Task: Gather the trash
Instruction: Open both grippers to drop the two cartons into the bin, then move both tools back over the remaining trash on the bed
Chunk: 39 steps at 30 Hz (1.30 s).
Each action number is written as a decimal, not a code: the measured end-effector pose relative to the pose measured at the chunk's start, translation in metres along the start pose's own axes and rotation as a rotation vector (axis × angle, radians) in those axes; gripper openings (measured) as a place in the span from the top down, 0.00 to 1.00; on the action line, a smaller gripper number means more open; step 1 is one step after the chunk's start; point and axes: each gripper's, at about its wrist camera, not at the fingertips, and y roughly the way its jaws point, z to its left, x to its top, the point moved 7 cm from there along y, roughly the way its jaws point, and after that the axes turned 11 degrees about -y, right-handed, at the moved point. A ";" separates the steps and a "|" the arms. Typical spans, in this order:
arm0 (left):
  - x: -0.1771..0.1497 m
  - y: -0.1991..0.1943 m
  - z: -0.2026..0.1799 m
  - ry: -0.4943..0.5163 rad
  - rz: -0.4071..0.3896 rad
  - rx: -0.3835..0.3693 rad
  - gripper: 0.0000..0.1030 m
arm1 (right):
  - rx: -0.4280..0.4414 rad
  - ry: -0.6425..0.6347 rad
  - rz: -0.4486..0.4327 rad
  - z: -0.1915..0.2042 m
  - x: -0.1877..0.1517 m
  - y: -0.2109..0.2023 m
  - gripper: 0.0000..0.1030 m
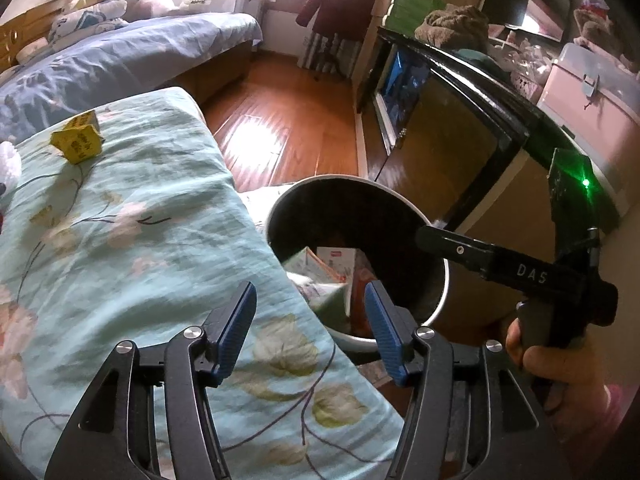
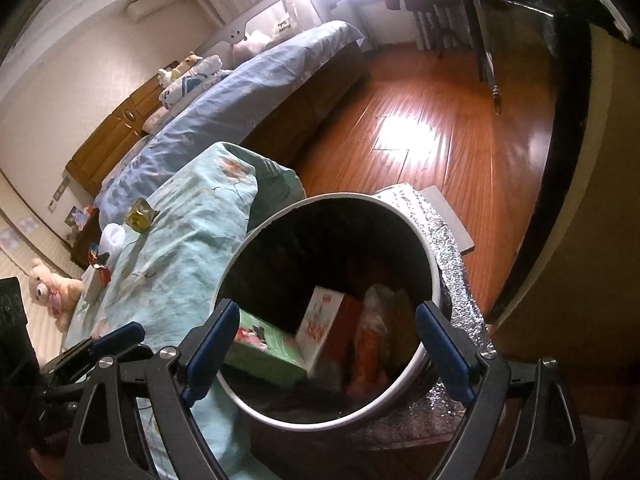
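Note:
A round trash bin with a white rim [image 1: 442, 280] [image 2: 434, 264] stands on the floor beside a bed with a teal flowered cover [image 1: 140, 240] [image 2: 188, 256]. Inside it lie a green box [image 2: 268, 346], a white and red box [image 2: 322, 322] and orange wrappers [image 2: 370, 354]. A crumpled yellow box [image 1: 78, 140] [image 2: 140, 214] lies on the cover, with white tissue [image 2: 112, 240] and small scraps [image 2: 98, 266] near it. My left gripper [image 1: 310, 334] is open and empty over the bed's edge. My right gripper [image 2: 326, 350] is open and empty above the bin; it also shows in the left wrist view [image 1: 480, 254].
A black-framed cabinet [image 1: 460, 128] stands right of the bin. A silver foil mat [image 2: 452, 248] lies under the bin on the wooden floor [image 2: 420, 120]. A blue bed [image 1: 120, 52] and a teddy bear [image 2: 50, 290] are farther off.

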 end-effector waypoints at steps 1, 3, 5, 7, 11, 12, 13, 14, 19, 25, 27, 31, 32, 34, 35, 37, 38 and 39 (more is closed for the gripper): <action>0.000 -0.003 0.002 -0.003 -0.006 0.002 0.45 | 0.003 0.000 0.000 0.002 -0.001 0.000 0.12; -0.001 -0.008 0.008 -0.015 -0.016 0.010 0.45 | 0.008 -0.004 -0.001 0.008 -0.001 -0.001 0.12; -0.002 -0.013 0.016 -0.031 -0.025 0.017 0.45 | 0.016 -0.015 -0.003 0.016 -0.002 -0.001 0.12; -0.002 -0.017 0.024 -0.051 -0.033 0.025 0.44 | 0.026 -0.022 -0.005 0.025 -0.004 -0.001 0.12; -0.006 -0.028 0.046 -0.089 -0.049 0.052 0.44 | 0.053 -0.042 -0.007 0.048 -0.005 0.003 0.12; -0.008 -0.031 0.052 -0.100 -0.054 0.059 0.44 | 0.059 -0.047 -0.009 0.054 -0.005 0.003 0.12; -0.009 -0.033 0.059 -0.114 -0.059 0.067 0.44 | 0.067 -0.053 -0.010 0.060 -0.005 0.004 0.12; -0.010 -0.036 0.065 -0.128 -0.063 0.074 0.44 | 0.074 -0.059 -0.012 0.066 -0.005 0.004 0.12; -0.013 -0.047 0.095 -0.183 -0.083 0.108 0.44 | 0.111 -0.108 -0.014 0.103 -0.003 0.011 0.12; -0.016 -0.061 0.127 -0.230 -0.109 0.151 0.44 | 0.145 -0.154 0.002 0.140 -0.002 0.024 0.12; -0.017 -0.066 0.140 -0.248 -0.118 0.164 0.44 | 0.155 -0.165 0.006 0.150 -0.002 0.028 0.11; -0.020 -0.072 0.160 -0.283 -0.125 0.187 0.43 | 0.166 -0.193 0.015 0.168 0.000 0.036 0.11; -0.020 -0.075 0.165 -0.291 -0.127 0.191 0.43 | 0.170 -0.196 0.018 0.171 0.000 0.037 0.11; -0.021 -0.078 0.176 -0.308 -0.133 0.202 0.43 | 0.178 -0.203 0.025 0.180 0.000 0.042 0.11; -0.021 -0.080 0.180 -0.316 -0.136 0.206 0.43 | 0.182 -0.209 0.026 0.185 0.001 0.044 0.11; -0.022 -0.084 0.190 -0.334 -0.145 0.214 0.43 | 0.188 -0.219 0.028 0.192 0.002 0.047 0.11; -0.022 -0.087 0.196 -0.341 -0.149 0.220 0.43 | 0.194 -0.225 0.030 0.197 0.002 0.050 0.11; -0.021 -0.088 0.200 -0.347 -0.153 0.224 0.43 | 0.199 -0.228 0.031 0.200 0.003 0.051 0.11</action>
